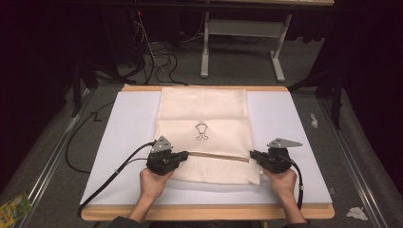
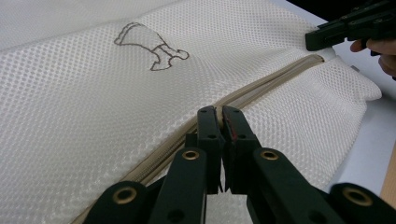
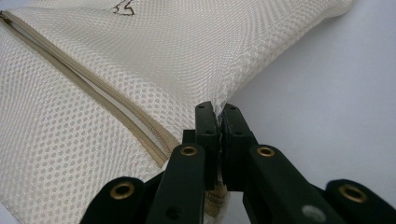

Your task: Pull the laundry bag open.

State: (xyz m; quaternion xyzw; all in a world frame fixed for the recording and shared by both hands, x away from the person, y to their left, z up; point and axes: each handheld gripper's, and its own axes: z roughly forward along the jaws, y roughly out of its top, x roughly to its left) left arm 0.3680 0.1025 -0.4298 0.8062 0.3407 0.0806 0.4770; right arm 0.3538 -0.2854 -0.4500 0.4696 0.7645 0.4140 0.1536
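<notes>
mesh bag flat on white mat | left gripper jaws pinched on zipper | right gripper jaws clamped on bag edge beside zipper end | risk: mesh slips from right jaws, fabric bunches, zipper jams

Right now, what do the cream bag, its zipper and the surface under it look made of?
Cream mesh bag: looks like a synthetic knit mesh, matte, with a regular grid of small holes. Beige zipper: woven tape, teeth too fine to tell plastic from metal. White sheet under the bag: smooth and matte, maybe paper or foam board, over a light wooden tabletop whose edge shows.
</notes>
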